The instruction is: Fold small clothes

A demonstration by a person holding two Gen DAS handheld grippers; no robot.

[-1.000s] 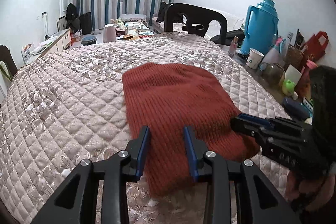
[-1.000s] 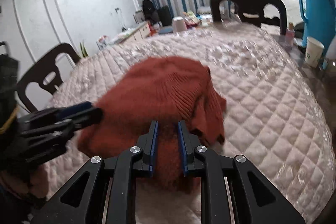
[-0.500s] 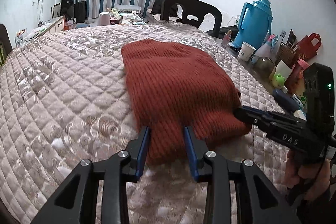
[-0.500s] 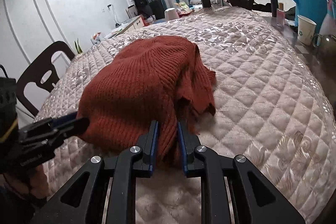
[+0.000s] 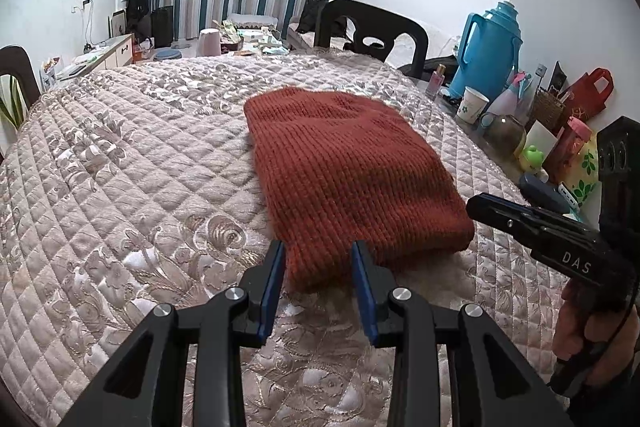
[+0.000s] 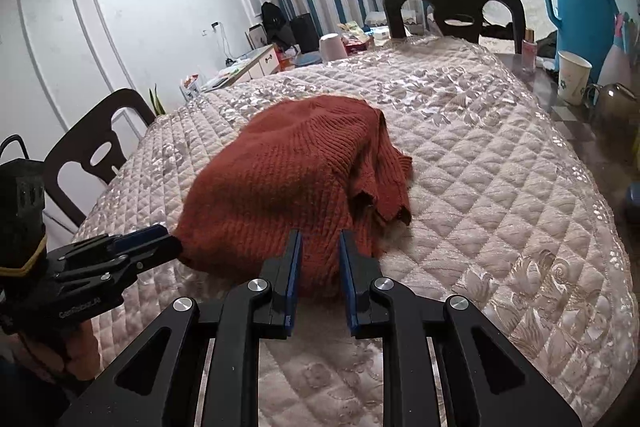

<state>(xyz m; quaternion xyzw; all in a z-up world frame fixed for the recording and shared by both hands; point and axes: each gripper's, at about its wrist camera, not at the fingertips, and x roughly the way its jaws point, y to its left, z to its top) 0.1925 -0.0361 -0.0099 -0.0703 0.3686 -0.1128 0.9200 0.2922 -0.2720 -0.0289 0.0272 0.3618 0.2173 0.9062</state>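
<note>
A rust-red knit sweater (image 5: 344,167) lies folded on the quilted pink tablecloth (image 5: 120,187); it also shows in the right wrist view (image 6: 292,179), with a loose ragged edge on its right side. My left gripper (image 5: 318,277) is open, its jaws either side of the sweater's near left corner. My right gripper (image 6: 318,267) is open, its jaws wider than before and apart from the fabric at the near right corner. The right gripper also shows in the left wrist view (image 5: 480,205), and the left gripper in the right wrist view (image 6: 168,241).
A blue thermos (image 5: 486,53), paper cup (image 5: 472,105), glass jar and small clutter crowd the table's right edge. A dark chair (image 5: 370,31) stands at the far side, another (image 6: 94,151) at the left.
The sweater's near edge was brought down onto the table. My right gripper, shut on the fabric before, has opened and let go. Both grippers have drawn back slightly toward me.
</note>
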